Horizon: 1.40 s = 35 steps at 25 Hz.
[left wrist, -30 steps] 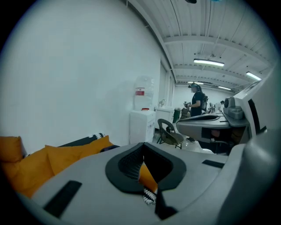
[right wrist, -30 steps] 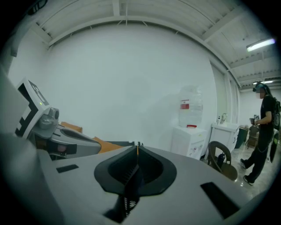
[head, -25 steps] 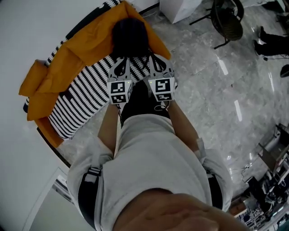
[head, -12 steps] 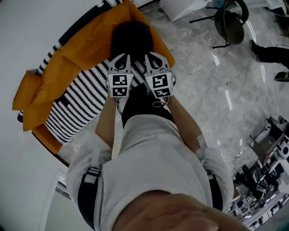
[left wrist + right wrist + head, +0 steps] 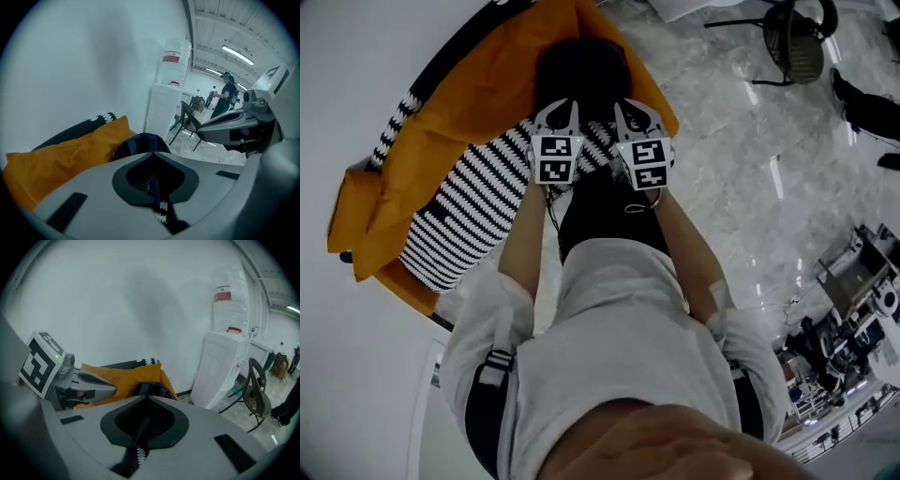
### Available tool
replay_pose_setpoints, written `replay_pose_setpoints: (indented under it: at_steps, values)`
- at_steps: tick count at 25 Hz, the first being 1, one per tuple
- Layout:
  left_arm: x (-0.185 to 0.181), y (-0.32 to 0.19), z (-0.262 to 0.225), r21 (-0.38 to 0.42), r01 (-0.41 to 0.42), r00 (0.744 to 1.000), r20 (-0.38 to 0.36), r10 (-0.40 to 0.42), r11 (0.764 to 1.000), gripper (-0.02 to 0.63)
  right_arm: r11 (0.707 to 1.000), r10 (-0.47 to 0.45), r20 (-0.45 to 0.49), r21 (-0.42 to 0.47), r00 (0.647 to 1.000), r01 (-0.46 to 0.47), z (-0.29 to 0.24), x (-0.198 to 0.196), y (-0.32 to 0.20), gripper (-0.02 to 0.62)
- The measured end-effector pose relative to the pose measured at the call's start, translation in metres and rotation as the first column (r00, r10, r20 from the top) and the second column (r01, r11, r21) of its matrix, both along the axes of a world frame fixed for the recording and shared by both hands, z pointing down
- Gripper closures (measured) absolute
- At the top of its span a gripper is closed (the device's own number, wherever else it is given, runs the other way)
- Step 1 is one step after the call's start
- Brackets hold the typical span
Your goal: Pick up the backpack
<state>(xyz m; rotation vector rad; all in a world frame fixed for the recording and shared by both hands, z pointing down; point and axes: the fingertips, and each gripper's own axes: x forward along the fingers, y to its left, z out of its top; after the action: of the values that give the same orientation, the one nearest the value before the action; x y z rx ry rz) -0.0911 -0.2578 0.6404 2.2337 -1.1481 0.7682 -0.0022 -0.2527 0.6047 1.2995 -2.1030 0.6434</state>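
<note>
Backpack on cushioned seat, with both claws near it.
Orange cushion [image 5: 450, 117] and striped cushion [image 5: 473, 211] fill the 10 o'clock area; dark backpack [image 5: 581, 67] lies against them at 12 o'clock, just beyond left claw [image 5: 560, 105] and right claw [image 5: 630, 106], both clenched, empty.

Open floor [image 5: 741, 216] beside backpack [image 5: 581, 70], wall [image 5: 356, 75] behind

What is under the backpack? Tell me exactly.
Around the backpack an orange cushion shows at the back and sides, and a black-and-white striped seat at the front. Which of them lies directly beneath is covered by the backpack itself.
</note>
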Motion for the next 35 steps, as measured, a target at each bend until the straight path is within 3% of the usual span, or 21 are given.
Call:
replay_pose_setpoints:
  at_steps: [10, 15, 26, 28, 30, 35]
  values:
    - [-0.018, -0.049, 0.05, -0.068, 0.055, 0.998, -0.022, -0.057, 0.996, 0.594, 0.993, 0.079, 0.043, -0.086, 0.996, -0.075, 0.056, -0.009, -0.042, 0.555]
    - [-0.027, -0.069, 0.08, -0.148, 0.093, 0.99, -0.091, -0.107, 0.985, 0.593, 0.986, 0.125, 0.06, -0.118, 0.99, -0.117, 0.086, -0.009, -0.057, 0.554]
    - [-0.013, -0.087, 0.124, -0.265, -0.015, 0.99, -0.137, -0.022, 0.964, 0.59, 0.96, 0.201, 0.111, -0.22, 0.973, -0.173, 0.14, -0.005, -0.082, 0.541]
    - [-0.011, -0.085, 0.131, -0.285, -0.037, 0.989, -0.15, -0.006, 0.958, 0.543, 0.957, 0.199, 0.119, -0.238, 0.973, -0.166, 0.147, -0.007, -0.082, 0.47]
    - [-0.011, -0.084, 0.137, -0.3, -0.05, 0.988, -0.156, 0.003, 0.953, 0.483, 0.955, 0.194, 0.113, -0.249, 0.974, -0.161, 0.152, -0.01, -0.081, 0.452]
    - [-0.01, -0.089, 0.148, -0.321, -0.048, 0.985, -0.174, -0.009, 0.946, 0.471, 0.952, 0.203, 0.095, -0.254, 0.975, -0.173, 0.165, -0.009, -0.086, 0.442]
